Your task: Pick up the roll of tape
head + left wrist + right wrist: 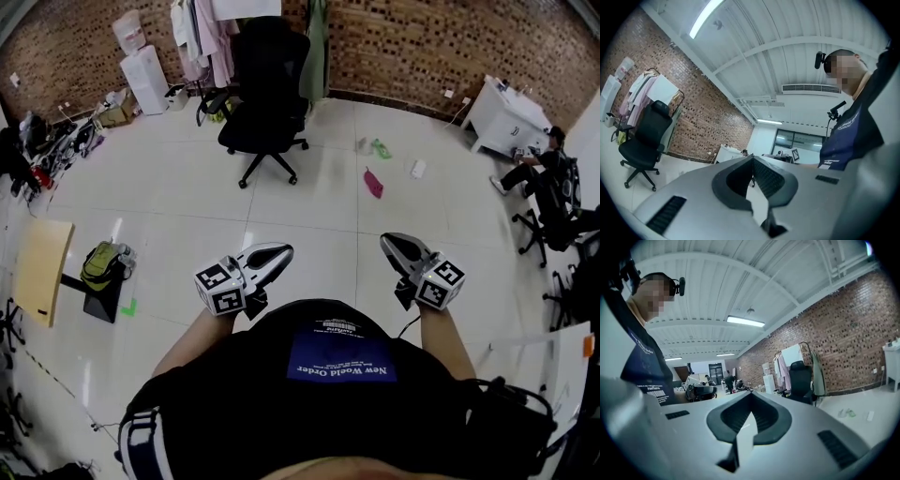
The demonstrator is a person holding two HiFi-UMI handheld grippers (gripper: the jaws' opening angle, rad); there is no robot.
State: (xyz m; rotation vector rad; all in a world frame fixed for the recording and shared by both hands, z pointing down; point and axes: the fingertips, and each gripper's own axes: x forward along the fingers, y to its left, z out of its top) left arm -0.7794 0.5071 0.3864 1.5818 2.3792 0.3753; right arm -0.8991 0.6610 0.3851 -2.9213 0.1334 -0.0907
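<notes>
No roll of tape shows in any view. In the head view my left gripper [283,251] and right gripper [386,241] are held level in front of the person's chest, over a pale tiled floor [187,202]. Their tips point forward and slightly toward each other. Both are shut, tips together, with nothing between them. The left gripper view has its gripper [752,158] facing the right side of the room, with the person's torso alongside. The right gripper view has its gripper [751,394] facing a brick wall and a clothes rack [794,359].
A black office chair [267,84] stands ahead, with a clothes rack [202,37] and a white appliance [145,75] behind it. A yellow board [42,267] and a green backpack [101,264] lie at left. Small litter [373,182] is on the floor. A white desk [506,117] and a seated person [539,169] are at right.
</notes>
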